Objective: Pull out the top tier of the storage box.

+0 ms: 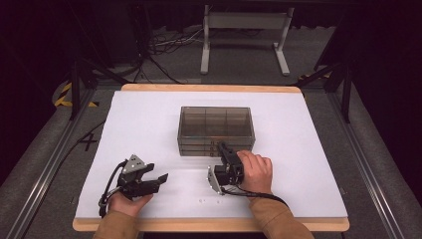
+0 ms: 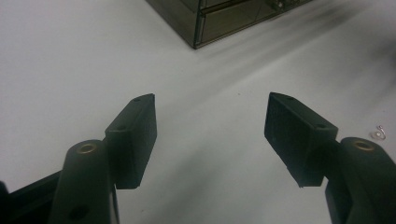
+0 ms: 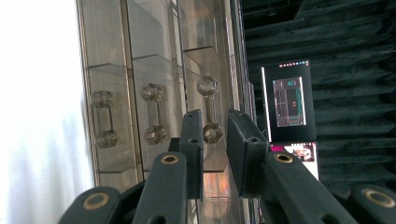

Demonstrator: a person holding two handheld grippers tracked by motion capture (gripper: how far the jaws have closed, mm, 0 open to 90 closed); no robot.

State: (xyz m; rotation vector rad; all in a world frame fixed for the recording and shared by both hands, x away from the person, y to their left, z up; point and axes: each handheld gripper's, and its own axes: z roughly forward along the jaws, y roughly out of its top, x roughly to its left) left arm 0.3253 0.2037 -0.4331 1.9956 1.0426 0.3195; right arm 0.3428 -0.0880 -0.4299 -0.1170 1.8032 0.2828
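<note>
1. The drawer box (image 1: pixel 216 130) stands near the middle of the white counter (image 1: pixel 149 119); its long axis runs left to right across the counter, and its drawer fronts face the person.
2. In the right hand-held gripper view the camera is rolled on its side, so the three stacked drawers appear as side-by-side columns, each with a clear bar handle — left handle (image 3: pixel 103 119), middle handle (image 3: pixel 154 114), right handle (image 3: pixel 209 107).
3. The right hand-held gripper (image 1: pixel 225 150) is at the box's front, right of centre; its jaws stand a narrow gap apart around the lower knob of the right handle (image 3: pixel 213 132), not visibly pressing on it — partly closed, holding nothing that can be confirmed.
4. The person's right hand (image 1: pixel 255 172) grips that tool from behind; a cable trails back toward the sleeve.
5. The left hand-held gripper (image 1: pixel 158 178) rests low over the counter, well apart from the box and to its front left; its jaws are spread wide with bare counter between them, pointing toward the box's near corner (image 2: pixel 196 44).
6. A few small clear bits (image 1: pixel 201 201) lie on the counter near the front edge, between the two hands; one (image 2: pixel 379 134) shows just beside the left tool's jaw.
7. Nothing lies between the right tool and the drawer fronts; behind the counter a pale frame (image 1: pixel 244 37) stands on the floor.
</note>
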